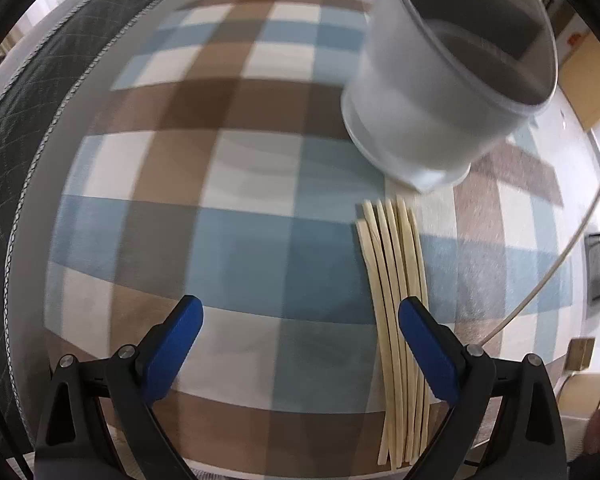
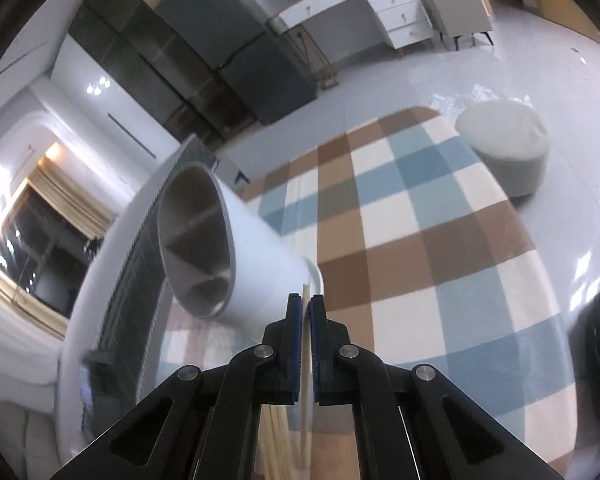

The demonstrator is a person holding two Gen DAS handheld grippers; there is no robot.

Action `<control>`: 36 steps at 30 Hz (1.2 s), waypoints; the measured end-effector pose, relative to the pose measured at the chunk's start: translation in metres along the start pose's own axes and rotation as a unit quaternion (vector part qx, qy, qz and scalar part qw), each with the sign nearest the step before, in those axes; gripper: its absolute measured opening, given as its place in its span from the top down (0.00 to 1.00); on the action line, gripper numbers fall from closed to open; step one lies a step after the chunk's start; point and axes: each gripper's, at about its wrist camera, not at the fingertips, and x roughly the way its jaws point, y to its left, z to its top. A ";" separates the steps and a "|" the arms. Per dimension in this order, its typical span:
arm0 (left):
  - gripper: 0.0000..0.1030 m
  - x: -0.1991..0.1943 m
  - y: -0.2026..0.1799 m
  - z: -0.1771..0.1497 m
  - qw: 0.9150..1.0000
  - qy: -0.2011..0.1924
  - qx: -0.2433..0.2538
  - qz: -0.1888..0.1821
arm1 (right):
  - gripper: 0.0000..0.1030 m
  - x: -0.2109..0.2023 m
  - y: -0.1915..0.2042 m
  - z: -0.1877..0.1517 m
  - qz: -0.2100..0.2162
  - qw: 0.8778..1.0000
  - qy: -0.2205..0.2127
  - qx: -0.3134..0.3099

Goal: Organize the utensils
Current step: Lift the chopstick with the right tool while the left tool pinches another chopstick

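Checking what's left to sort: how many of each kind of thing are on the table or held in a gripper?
Loose chopsticks on the table: about 6 (they overlap)
Held chopstick in the right gripper: 1
White holder: 1
Total: about 8

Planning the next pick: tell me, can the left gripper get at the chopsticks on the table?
Probably yes. The left gripper is open above the table, nothing lies between it and the chopsticks, whose bundle already runs beside its right finger.
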 end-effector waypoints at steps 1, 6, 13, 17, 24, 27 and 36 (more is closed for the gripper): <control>0.07 0.003 -0.001 -0.001 1.000 0.005 0.002 0.003 | 0.97 -0.002 0.000 0.000 0.001 1.000 -0.004 0.002; 0.07 0.016 0.008 -0.003 1.000 0.026 -0.017 0.006 | 0.97 -0.005 -0.004 0.004 0.001 1.000 -0.012 0.002; 0.09 0.014 0.024 -0.002 0.999 0.028 -0.032 -0.005 | 0.97 -0.012 0.006 0.006 0.006 1.000 -0.026 -0.015; 0.21 0.006 0.033 -0.002 0.999 0.027 -0.025 -0.005 | 0.97 -0.012 0.008 0.006 0.008 0.999 -0.031 -0.017; 0.29 -0.002 0.047 -0.002 0.999 0.019 -0.028 0.013 | 0.97 -0.014 0.013 0.005 0.010 0.999 -0.037 -0.026; 0.31 -0.004 0.053 0.002 0.999 0.012 -0.024 0.025 | 0.97 -0.015 0.015 0.005 0.009 0.999 -0.039 -0.028; 0.92 -0.007 0.055 0.014 1.000 0.001 -0.009 0.019 | 0.97 -0.014 0.020 0.002 0.004 0.999 -0.037 -0.038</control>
